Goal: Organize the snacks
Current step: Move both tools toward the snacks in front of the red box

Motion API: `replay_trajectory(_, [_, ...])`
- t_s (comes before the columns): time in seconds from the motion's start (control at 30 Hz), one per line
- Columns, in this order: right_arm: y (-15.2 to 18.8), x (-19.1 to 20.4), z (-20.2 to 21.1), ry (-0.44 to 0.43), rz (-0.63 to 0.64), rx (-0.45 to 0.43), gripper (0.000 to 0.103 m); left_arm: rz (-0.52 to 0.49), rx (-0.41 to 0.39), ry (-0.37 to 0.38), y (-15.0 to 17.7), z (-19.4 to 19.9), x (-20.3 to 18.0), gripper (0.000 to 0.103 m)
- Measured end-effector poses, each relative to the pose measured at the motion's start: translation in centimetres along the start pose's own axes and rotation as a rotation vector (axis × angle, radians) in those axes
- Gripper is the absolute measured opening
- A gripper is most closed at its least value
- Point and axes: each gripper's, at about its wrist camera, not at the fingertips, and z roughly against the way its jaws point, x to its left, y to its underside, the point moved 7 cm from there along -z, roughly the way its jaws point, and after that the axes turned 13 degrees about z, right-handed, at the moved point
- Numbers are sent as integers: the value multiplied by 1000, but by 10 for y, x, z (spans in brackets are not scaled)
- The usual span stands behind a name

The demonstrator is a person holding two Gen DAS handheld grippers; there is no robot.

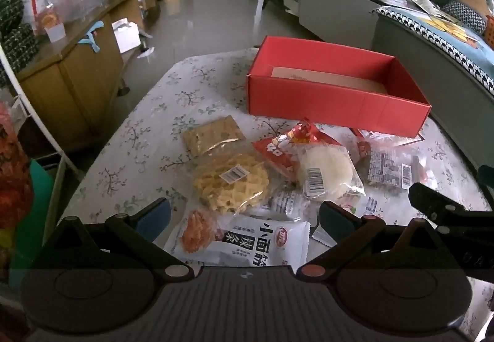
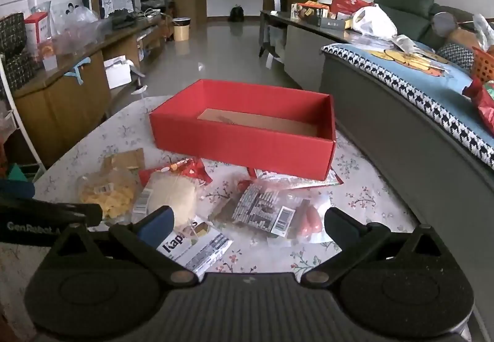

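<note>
An open red box [image 1: 333, 101] [image 2: 244, 138] stands at the far side of the floral-covered table [image 1: 129, 138] [image 2: 364, 197]; only its cardboard floor shows inside. In front of it lies a heap of snack packets: yellow lattice crisps [image 1: 230, 180] [image 2: 108, 197], a white round cake [image 1: 327, 170] [image 2: 174, 193], a red packet [image 1: 278, 150] [image 2: 182, 172], a dark bar-coded packet [image 1: 389, 170] [image 2: 262, 209] and a white spicy-strip pack [image 1: 247, 241]. My left gripper [image 1: 244, 218] hangs open over the white pack. Wide open too, my right gripper [image 2: 247, 224] hovers above the dark packet and a sausage pack [image 2: 308, 223].
A brown cracker packet [image 1: 213, 133] lies at the heap's far left. A wooden cabinet [image 1: 68, 70] stands left of the table, a sofa with a blue blanket [image 2: 416, 79] to the right. The other gripper's black arm [image 1: 447, 212] [image 2: 46, 218] shows at each view's edge.
</note>
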Motion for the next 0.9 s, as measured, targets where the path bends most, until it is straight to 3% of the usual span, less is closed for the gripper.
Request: replay_trajectory(0.9, [5, 1, -6, -14, 0, 40, 103, -28, 9, -15, 2, 2, -5, 102])
